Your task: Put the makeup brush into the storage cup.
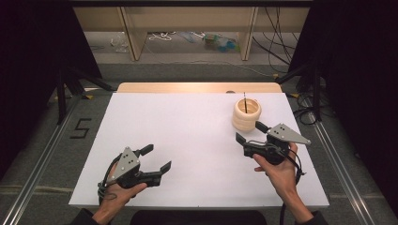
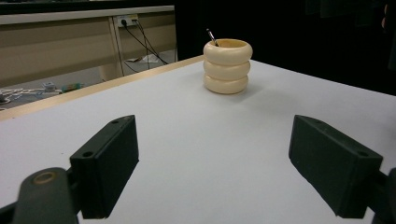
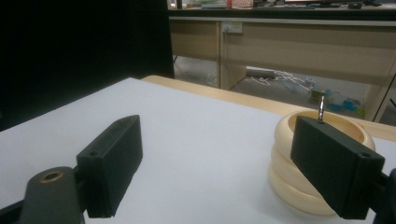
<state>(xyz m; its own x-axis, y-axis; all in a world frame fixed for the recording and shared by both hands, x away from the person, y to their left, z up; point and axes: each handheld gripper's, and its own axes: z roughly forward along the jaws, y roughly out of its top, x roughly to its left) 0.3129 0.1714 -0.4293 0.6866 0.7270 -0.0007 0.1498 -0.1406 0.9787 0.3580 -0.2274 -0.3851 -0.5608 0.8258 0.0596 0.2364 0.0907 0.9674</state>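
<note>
While both tools rest wide open and empty, the left tool [image 1: 157, 158] sits well apart from the cream ribbed ring-stacked pot [image 1: 247, 115]; the right tool [image 1: 248, 132] waits just beside it, far right on the white worktop [image 1: 187, 131], likely readying a grasp.

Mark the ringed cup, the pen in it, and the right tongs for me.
ringed cup [image 1: 247, 115]: high view, its side wall.
pen [image 2: 211, 36]: left gripper view, its tip above the rim.
right tongs [image 1: 250, 131]: high view, midway between the open tips.

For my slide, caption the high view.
Person holds two open tools, left tool and right tool, over a white table beside a cream ribbed holder.
</note>
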